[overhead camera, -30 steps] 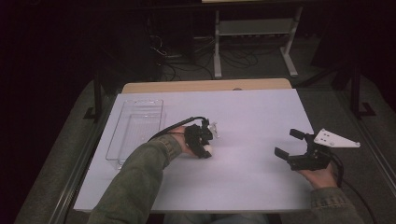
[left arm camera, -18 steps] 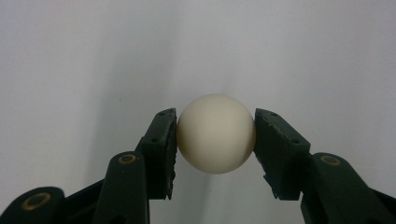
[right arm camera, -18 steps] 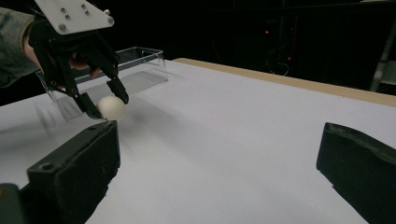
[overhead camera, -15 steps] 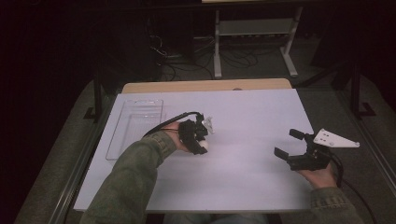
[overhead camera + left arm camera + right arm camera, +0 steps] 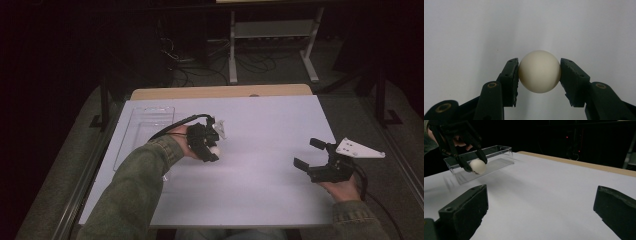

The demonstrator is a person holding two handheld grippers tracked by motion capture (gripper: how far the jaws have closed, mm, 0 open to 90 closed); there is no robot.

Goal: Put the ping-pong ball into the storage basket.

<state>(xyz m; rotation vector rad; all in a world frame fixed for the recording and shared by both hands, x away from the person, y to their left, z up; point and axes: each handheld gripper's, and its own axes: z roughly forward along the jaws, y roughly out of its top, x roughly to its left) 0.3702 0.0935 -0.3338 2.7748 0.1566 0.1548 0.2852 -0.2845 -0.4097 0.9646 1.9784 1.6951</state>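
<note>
A small white ball (image 5: 539,71) sits between the two black jaws of my left gripper (image 5: 212,150), which is shut on it and holds it above the white table top (image 5: 260,130). In the right gripper view the same ball (image 5: 477,166) hangs in that gripper in front of a clear plastic tray (image 5: 486,161). The tray (image 5: 145,127) lies at the table's left side. My right gripper (image 5: 311,154) stands open near the table's right front, nothing between its jaws.
A wooden edge (image 5: 220,92) runs along the far side of the table. Beyond it are a metal stand (image 5: 272,35) and cables on a dark floor.
My left gripper has lifted and moved left and away with the ball, toward the tray. The right gripper has stayed in place.
</note>
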